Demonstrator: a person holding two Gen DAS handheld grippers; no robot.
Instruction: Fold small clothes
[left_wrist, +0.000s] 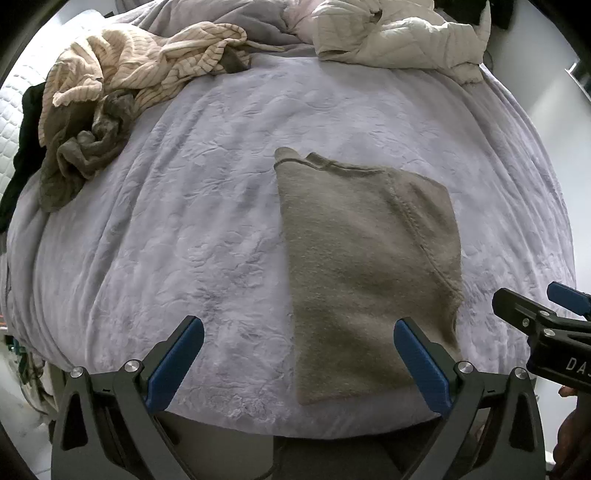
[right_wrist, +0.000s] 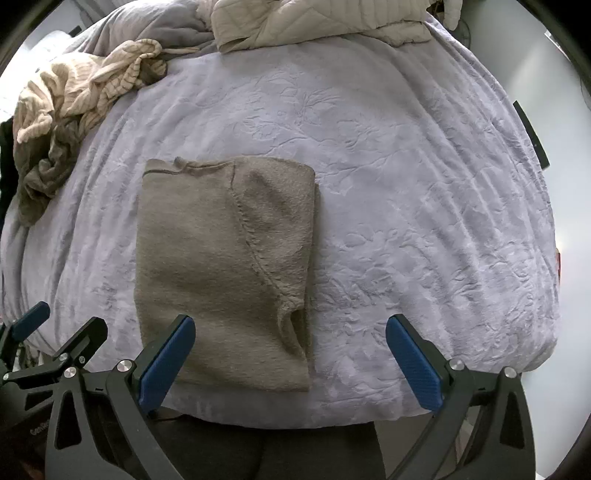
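Observation:
A taupe knit garment (left_wrist: 365, 266) (right_wrist: 225, 266) lies flat on the lavender bedspread (left_wrist: 184, 221) (right_wrist: 424, 221), folded lengthwise into a tall rectangle with a sleeve seam showing on top. My left gripper (left_wrist: 299, 332) is open above the garment's near left corner, with nothing between its blue pads. My right gripper (right_wrist: 290, 328) is open over the garment's near right edge, also holding nothing. The right gripper's tip (left_wrist: 535, 314) shows at the right edge of the left wrist view, and the left gripper's tip (right_wrist: 55, 332) shows at the lower left of the right wrist view.
A heap of unfolded clothes, cream striped (left_wrist: 140, 62) (right_wrist: 74, 88) and olive (left_wrist: 85, 147), lies at the far left of the bed. A cream quilted blanket (left_wrist: 399, 33) (right_wrist: 314, 22) is bunched at the head. The bed's near edge runs just under the grippers.

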